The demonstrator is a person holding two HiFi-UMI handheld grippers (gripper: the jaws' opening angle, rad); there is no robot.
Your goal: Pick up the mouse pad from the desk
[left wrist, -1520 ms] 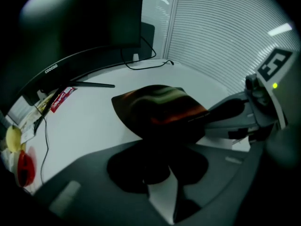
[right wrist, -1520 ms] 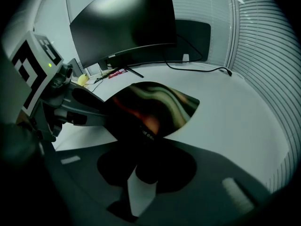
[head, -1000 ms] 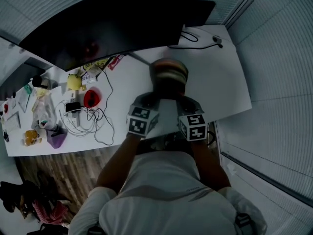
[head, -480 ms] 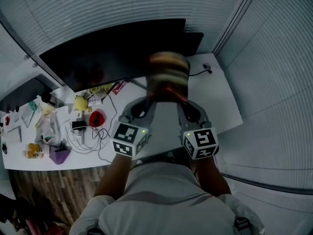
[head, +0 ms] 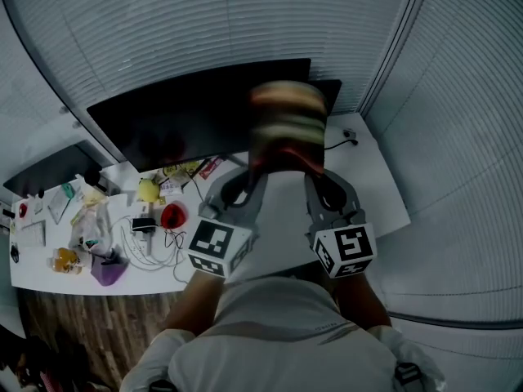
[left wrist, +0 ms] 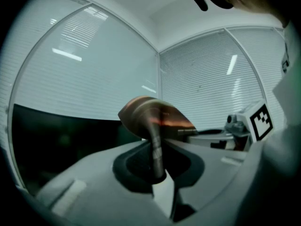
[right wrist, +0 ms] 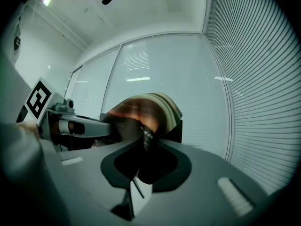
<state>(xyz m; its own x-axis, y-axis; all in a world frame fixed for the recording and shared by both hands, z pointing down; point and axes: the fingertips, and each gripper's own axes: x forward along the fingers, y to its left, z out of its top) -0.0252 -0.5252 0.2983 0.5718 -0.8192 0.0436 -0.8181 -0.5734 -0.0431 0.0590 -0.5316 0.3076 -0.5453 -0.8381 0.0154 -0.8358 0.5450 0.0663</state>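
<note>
The mouse pad point(head: 286, 125), striped in orange, green and dark bands, hangs curled in the air in front of the monitor, well above the desk. My left gripper point(head: 258, 168) is shut on its left edge and my right gripper point(head: 310, 170) is shut on its right edge. In the left gripper view the pad point(left wrist: 150, 119) folds up out of the closed jaws of the left gripper point(left wrist: 157, 160). The right gripper view shows the same pad point(right wrist: 146, 108) pinched in the right gripper point(right wrist: 145, 142). Both grippers point level, side by side.
A wide dark monitor point(head: 196, 125) stands at the back of the white desk point(head: 372, 186). The desk's left part carries a red object point(head: 172, 216), a yellow toy point(head: 148, 189), tangled cables point(head: 147, 235) and a purple cup point(head: 108, 269). Blinds cover the windows behind and at the right.
Both grippers have risen together with the mouse pad, from just above the desk surface up to monitor height. The jaws stayed closed on it.
</note>
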